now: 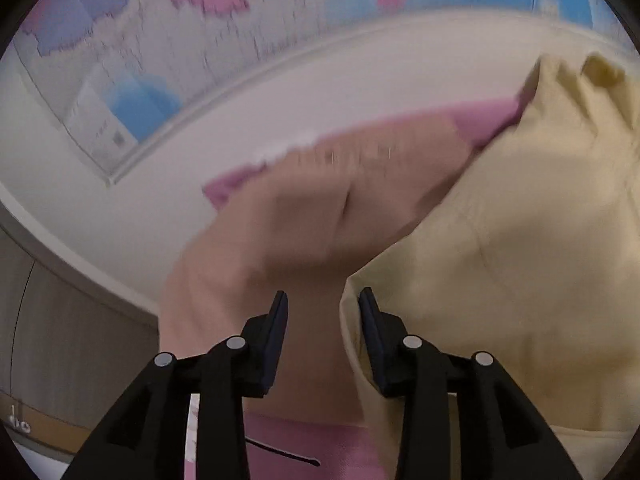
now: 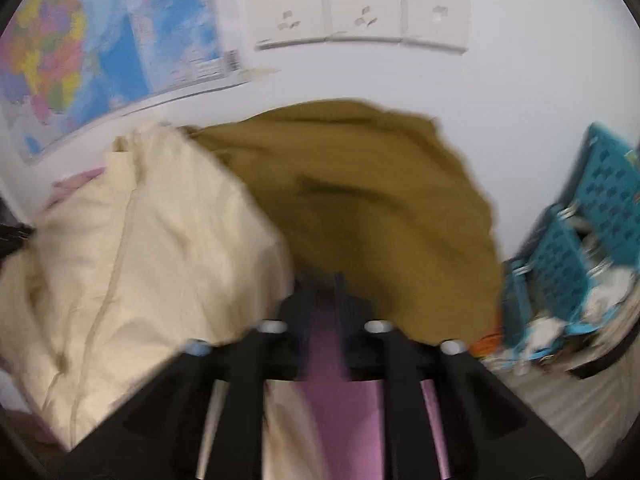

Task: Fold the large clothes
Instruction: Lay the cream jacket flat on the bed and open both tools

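Heaped against the wall, unfolded and overlapping: cream cloth (image 2: 140,260) on the left, olive cloth (image 2: 380,208) behind and right of it, beige cloth (image 1: 300,232) touching the cream one, pink cloth (image 1: 488,124) underneath and behind. Likely trouble first from that tangle: grabbing two layers at once and dragging a neighbour along, thanks to edges buried under one another and no hem or corner clearly showing. Next, from the blue basket (image 2: 580,232) near the olive cloth: could snag a swung sleeve or get knocked if a big piece is lifted wide. Then the left gripper (image 1: 322,320): released, pads spread, beige cloth in the gap but not pinched; closing here would probably catch a mid-panel fold, not an edge, and might nip the cream hem just beside the right pad. Last, the right gripper (image 2: 324,296): narrow gap, purple fabric showing through it, too blurred to say whether clenched on anything; if only lightly caught, apt to slip mid-lift.
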Motion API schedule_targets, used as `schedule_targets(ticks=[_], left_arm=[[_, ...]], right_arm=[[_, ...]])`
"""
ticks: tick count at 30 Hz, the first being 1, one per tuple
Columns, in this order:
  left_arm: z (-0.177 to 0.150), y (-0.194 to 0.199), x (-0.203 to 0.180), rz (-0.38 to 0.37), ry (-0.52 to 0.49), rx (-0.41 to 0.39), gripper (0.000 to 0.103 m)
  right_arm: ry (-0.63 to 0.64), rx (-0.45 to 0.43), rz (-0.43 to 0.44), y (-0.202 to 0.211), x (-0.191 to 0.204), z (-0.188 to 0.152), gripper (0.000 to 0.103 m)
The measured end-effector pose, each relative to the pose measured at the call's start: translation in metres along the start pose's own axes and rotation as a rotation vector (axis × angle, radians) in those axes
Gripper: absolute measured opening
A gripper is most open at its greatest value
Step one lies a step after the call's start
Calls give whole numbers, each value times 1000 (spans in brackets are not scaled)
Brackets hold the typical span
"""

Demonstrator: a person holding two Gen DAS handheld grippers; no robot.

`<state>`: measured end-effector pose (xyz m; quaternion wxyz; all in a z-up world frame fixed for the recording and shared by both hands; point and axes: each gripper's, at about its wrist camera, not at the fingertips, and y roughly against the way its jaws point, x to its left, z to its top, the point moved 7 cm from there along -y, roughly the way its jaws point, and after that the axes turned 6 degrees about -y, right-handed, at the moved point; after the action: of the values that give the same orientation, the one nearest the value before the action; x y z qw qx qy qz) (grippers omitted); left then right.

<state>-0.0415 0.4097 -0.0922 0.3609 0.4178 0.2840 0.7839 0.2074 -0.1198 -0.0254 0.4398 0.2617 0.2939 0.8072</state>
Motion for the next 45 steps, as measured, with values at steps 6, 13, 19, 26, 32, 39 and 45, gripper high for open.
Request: schedule_targets(ticks=[6,13,19,26,32,39,45], left_arm=[[4,67,11,-186,109,-224,41],[-9,148,-62,-373,-93,-411,55],[-27,131,-97,-404,-135,-337,55],[-26,123,-71,-421,-13,-349,55],[-40,134,-68,-459,-14,-358,55],[-76,152,-81,-499,-101,-403,65],[-87,167,-75,-524,-63,-450,69]], right_arm=[[152,-32,193,15,95,-29,56],[372,186,383,-47,237,-77,63],[327,305,370,-108,270,-90,25],[276,235,413,-97,276,-53,2],[296,230,369,-104,281,-48,3],[208,186,375,-71,241,-50,36],[310,180,669,-1,271,-79,67]])
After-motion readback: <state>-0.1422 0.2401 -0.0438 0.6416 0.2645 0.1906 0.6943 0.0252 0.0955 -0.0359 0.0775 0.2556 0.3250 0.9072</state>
